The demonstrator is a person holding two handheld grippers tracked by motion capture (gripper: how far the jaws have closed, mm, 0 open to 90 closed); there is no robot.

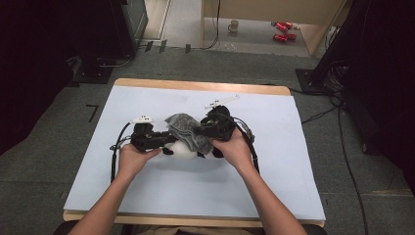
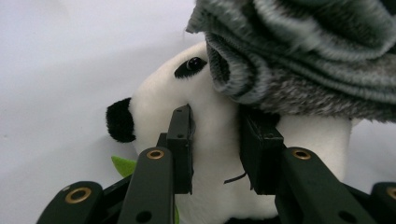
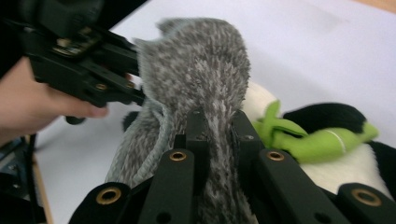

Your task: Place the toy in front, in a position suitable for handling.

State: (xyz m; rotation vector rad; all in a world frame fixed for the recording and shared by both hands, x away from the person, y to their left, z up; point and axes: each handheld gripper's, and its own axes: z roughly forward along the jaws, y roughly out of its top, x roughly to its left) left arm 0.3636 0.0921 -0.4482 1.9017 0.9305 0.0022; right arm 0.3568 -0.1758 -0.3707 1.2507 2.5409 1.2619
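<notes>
A white and black panda plush [image 1: 183, 151] lies at the middle of the table. My left gripper [image 1: 166, 142] comes at it from the left. In the left gripper view the jaws [image 2: 217, 135] press into the panda's white face [image 2: 159, 100] below its eye. A grey fuzzy knit cloth [image 1: 188, 129] hangs over the panda's head [image 2: 308, 56]. My right gripper [image 1: 203, 131] is shut on this cloth [image 3: 201, 70], which is pinched between its jaws [image 3: 217, 126]. A green plush sprig [image 3: 308, 137] rests on the panda's body [image 3: 345, 168]. The other gripper [image 3: 88, 70] reaches under the cloth's left edge.
A pale blue mat [image 1: 293, 147] covers the wooden table [image 1: 195, 85]. Grey carpet surrounds it. Far back on the floor stand a mug [image 1: 234, 26] and red cans [image 1: 284, 30]. Dark equipment and cables [image 1: 342, 137] sit on both sides.
</notes>
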